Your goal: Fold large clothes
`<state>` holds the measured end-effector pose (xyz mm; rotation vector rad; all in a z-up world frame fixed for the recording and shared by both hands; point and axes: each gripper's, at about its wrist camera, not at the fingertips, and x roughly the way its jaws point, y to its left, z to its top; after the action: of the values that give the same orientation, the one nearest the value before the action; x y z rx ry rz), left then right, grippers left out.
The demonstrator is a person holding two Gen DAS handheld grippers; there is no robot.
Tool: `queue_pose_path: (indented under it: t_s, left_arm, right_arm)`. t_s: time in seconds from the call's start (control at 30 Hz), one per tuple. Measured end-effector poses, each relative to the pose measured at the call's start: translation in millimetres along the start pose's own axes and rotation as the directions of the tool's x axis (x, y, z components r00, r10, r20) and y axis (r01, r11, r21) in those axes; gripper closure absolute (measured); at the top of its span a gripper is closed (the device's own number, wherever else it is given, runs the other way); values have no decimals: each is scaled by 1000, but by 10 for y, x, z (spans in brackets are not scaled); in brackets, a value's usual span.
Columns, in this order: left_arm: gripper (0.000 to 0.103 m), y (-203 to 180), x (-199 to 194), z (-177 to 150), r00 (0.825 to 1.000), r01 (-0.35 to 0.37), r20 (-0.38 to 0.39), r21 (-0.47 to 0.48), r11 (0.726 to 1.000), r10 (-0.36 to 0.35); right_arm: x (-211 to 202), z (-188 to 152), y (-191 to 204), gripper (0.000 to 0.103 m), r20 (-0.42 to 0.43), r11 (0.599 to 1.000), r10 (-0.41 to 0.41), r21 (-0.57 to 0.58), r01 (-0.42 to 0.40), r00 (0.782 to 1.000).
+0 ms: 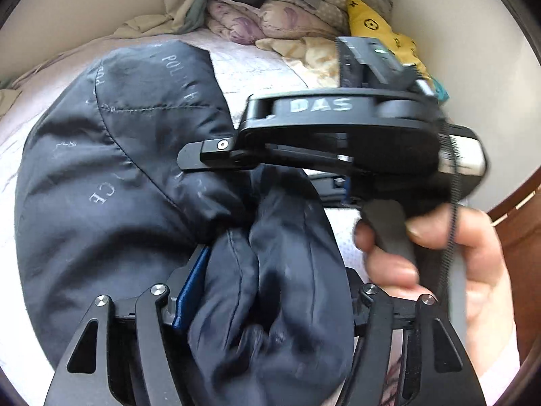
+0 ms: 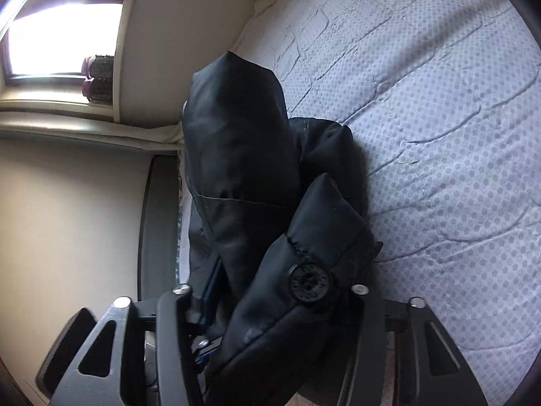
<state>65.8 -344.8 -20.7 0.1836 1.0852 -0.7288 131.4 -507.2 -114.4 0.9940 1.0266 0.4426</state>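
Left gripper (image 1: 267, 308): jaws closed on a bunched fold of the dark navy quilted puffer jacket (image 1: 111, 182); the padded fabric fills the gap between the fingers, and a blue finger pad (image 1: 189, 291) shows at the left of the fold. Right gripper (image 2: 270, 304): jaws likewise closed on a padded section of the same jacket (image 2: 236, 155), with a round black snap button (image 2: 308, 282) on the fabric just ahead of the fingers.

In the left wrist view, the right gripper (image 1: 189, 160) lies crosswise above the held fold, its tip against the jacket, and the person's right hand (image 1: 439, 253) grips its handle. The jacket's larger part, printed with faint pale lettering, spreads to the left over the pale dotted quilted bedspread (image 2: 422, 118).

Beyond the jacket, a heap of mixed clothes and bedding (image 1: 270, 10) sits at the far end of the bed, with a yellow patterned cushion (image 1: 372, 27) at its right edge. In the right wrist view, a bright window (image 2: 64, 37) is set in the cream wall (image 2: 67, 220) to the left.
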Motion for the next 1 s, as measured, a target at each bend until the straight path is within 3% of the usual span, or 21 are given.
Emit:
queue_pose_path:
  t_s: [0.17, 0.23, 0.27, 0.33, 0.43, 0.5, 0.6, 0.7, 0.8, 1.0]
  left_arm:
    - [34, 163, -492, -124, 996, 86, -6, -2, 996, -86]
    - [33, 326, -832, -283, 992, 118, 47, 2, 993, -118]
    - [33, 374, -930, -344, 992, 98, 74, 3, 995, -98]
    - [33, 601, -1127, -576, 988, -13, 153, -9, 1000, 15]
    - [35, 829, -1034, -794, 980, -123, 152, -37, 992, 127]
    - [36, 970, -868, -890, 986, -104, 121, -71, 992, 113]
    - [35, 1033, -715, -879, 988, -64, 132, -95, 993, 76]
    - [35, 1013, -677, -835, 988, -69, 133, -70, 995, 78]
    - [35, 992, -674, -829, 988, -65, 133, -63, 996, 73]
    - [35, 970, -736, -827, 983, -87, 159, -57, 995, 95]
  right_arm:
    - [51, -13, 170, 64, 12, 997, -48, -56, 49, 999]
    - [53, -15, 263, 65, 17, 995, -71, -67, 72, 997]
    - [25, -48, 276, 65, 18, 995, -75, -67, 76, 997]
    - [20, -54, 276, 67, 20, 995, -79, -61, 80, 997]
    - [-26, -81, 277, 67, 27, 994, -89, -60, 90, 996]
    - [-32, -101, 310, 67, 31, 993, -99, -65, 101, 995]
    - [-35, -117, 377, 66, 41, 986, -135, -88, 138, 990]
    - [-26, -125, 438, 53, 62, 975, -186, -111, 192, 981]
    - [60, -132, 525, 51, 68, 960, -224, -154, 232, 972]
    - [23, -242, 742, 76, 134, 924, -284, -224, 309, 949]
